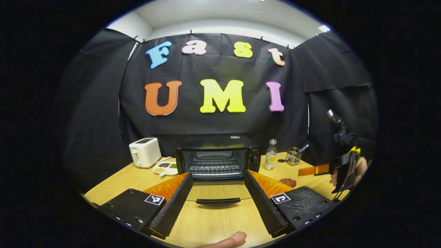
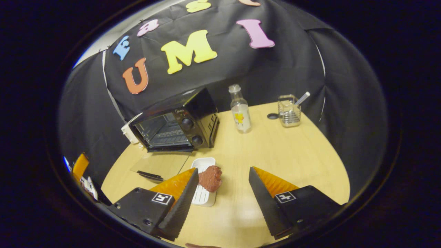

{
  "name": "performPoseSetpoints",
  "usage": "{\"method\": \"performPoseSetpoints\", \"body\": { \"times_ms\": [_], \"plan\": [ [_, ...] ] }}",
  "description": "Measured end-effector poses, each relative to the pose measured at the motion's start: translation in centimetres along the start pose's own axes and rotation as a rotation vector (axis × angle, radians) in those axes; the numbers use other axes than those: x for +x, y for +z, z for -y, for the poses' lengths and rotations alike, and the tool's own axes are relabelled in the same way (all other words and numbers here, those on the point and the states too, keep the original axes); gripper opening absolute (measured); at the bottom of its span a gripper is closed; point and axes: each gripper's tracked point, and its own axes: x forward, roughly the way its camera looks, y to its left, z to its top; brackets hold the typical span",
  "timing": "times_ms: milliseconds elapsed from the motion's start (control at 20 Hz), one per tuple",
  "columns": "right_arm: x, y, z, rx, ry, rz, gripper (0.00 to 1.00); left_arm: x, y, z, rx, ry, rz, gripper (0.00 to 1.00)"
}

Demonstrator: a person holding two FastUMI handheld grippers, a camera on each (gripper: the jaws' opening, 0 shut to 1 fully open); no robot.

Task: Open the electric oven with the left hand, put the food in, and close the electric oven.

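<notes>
The black electric oven [image 1: 217, 156] stands at the back of the wooden table with its glass door folded down flat and its wire rack bare. The door's black handle [image 1: 217, 201] lies between the spread fingers of my left gripper [image 1: 217, 206], which is open and not touching it. In the right gripper view the oven [image 2: 179, 120] sits to the upper left with its door [image 2: 160, 164] down. The food, a reddish-brown lump [image 2: 210, 178], rests on a white ribbed tray [image 2: 202, 198] next to one finger of my right gripper [image 2: 220, 198], which is open above the table.
A white toaster [image 1: 144, 151] and a small divided dish [image 1: 166, 168] stand left of the oven. A clear bottle [image 2: 240, 110], a glass holder with a spoon [image 2: 289, 112] and a small dark lid [image 2: 273, 116] stand to its right. A hand [image 1: 360, 168] holds the right gripper.
</notes>
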Motion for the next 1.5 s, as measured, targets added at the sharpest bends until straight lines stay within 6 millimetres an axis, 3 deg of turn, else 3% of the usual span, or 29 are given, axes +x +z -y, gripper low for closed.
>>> {"method": "performPoseSetpoints", "body": {
  "times_ms": [50, 100, 150, 300, 350, 400, 500, 600, 950, 1300, 1500],
  "plan": [
    [0.9, -0.5, -0.3, 0.015, 0.018, -0.029, 0.93, -1.2, 1.2, -0.1, -0.007, -0.003, 0.021, 0.96],
    [1.9, -0.9, -0.4, 0.034, 0.036, -0.053, 0.84, -2.3, 2.0, -0.1, -0.014, -0.005, 0.034, 0.96],
    [2.8, -1.3, -0.4, 0.053, 0.048, -0.080, 0.88, -3.5, 2.5, 0.0, -0.019, -0.013, 0.039, 0.96],
    [4.1, -2.6, -0.1, 0.131, 0.082, -0.128, 0.61, -5.7, 3.2, -1.2, -0.016, 0.000, 0.065, 0.96],
    [4.6, -2.8, -0.7, 0.161, 0.122, -0.135, 0.61, -6.3, 3.3, -1.7, -0.015, 0.008, 0.069, 0.96],
    [4.8, -2.6, -1.2, 0.200, 0.155, -0.140, 0.33, -6.6, 3.3, -2.2, -0.017, 0.015, 0.072, 0.96],
    [4.6, -2.5, -2.0, 0.224, 0.208, -0.140, 0.17, -7.3, 3.2, -3.3, -0.025, 0.033, 0.070, 0.96],
    [4.1, -2.4, -2.2, 0.184, 0.198, -0.134, 0.11, -8.1, 3.0, -4.6, -0.039, 0.052, 0.072, 0.96],
    [0.6, -1.4, -4.4, -0.158, 0.029, -0.054, 0.10, -10.2, 3.3, -7.8, -0.078, 0.056, 0.107, 0.96],
    [-4.0, 1.2, -10.6, -0.469, -0.088, 0.111, 0.10, -12.0, 3.4, -9.8, -0.055, 0.070, 0.140, 0.97],
    [-4.9, 1.4, -15.4, -0.578, -0.099, 0.183, 0.10, -12.8, 2.9, -10.1, -0.032, 0.070, 0.140, 0.96]
  ]
}}
